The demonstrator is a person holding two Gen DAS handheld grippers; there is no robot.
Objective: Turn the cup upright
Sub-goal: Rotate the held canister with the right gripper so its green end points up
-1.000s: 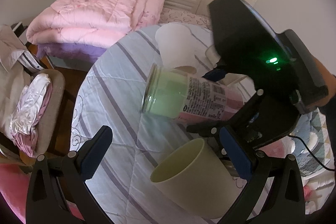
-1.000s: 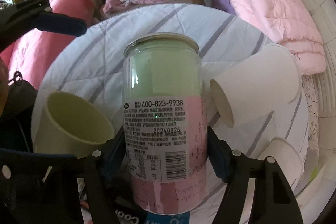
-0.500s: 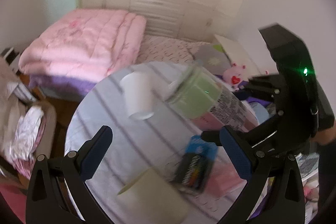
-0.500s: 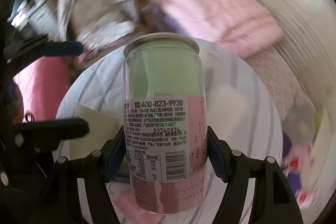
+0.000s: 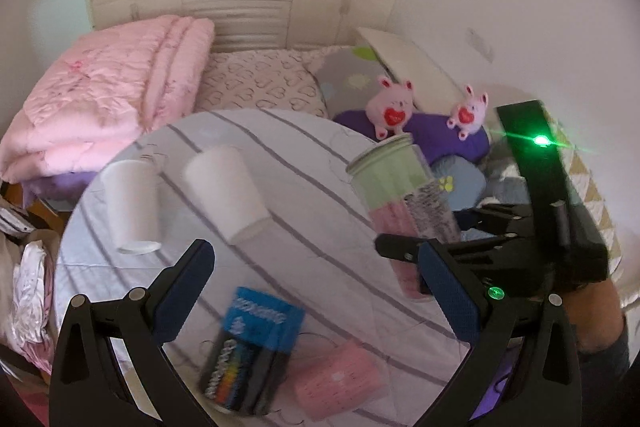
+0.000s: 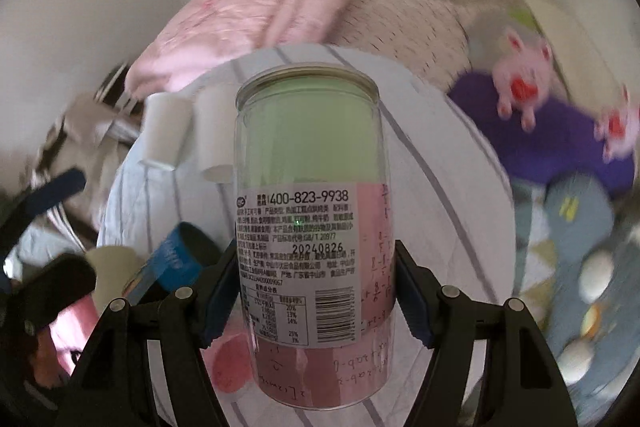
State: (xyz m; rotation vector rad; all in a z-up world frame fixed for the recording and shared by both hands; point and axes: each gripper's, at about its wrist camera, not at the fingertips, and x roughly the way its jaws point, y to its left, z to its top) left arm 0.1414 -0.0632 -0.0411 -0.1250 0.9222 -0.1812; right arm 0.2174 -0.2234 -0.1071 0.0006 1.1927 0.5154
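Observation:
A clear plastic cup (image 6: 308, 227) with a green and pink lining and a printed label is held between the blue pads of my right gripper (image 6: 316, 291), which is shut on it. In the left wrist view the cup (image 5: 400, 203) stands nearly upright, tilted slightly left, low over the striped round table (image 5: 304, 163) at its right side. My left gripper (image 5: 320, 295) is open and empty above the table's near part.
Two white paper cups (image 5: 228, 195) (image 5: 130, 203) lie on the table's left. A blue battery pack (image 5: 248, 351) and a pink case (image 5: 340, 383) lie near the front. A bed with a pink quilt (image 5: 108, 99) and plush toys (image 5: 394, 109) is behind.
My right gripper has turned the clear cup from lying sideways to nearly upright and moved it right. My left gripper rose and pulled back; the pale green cup left its view.

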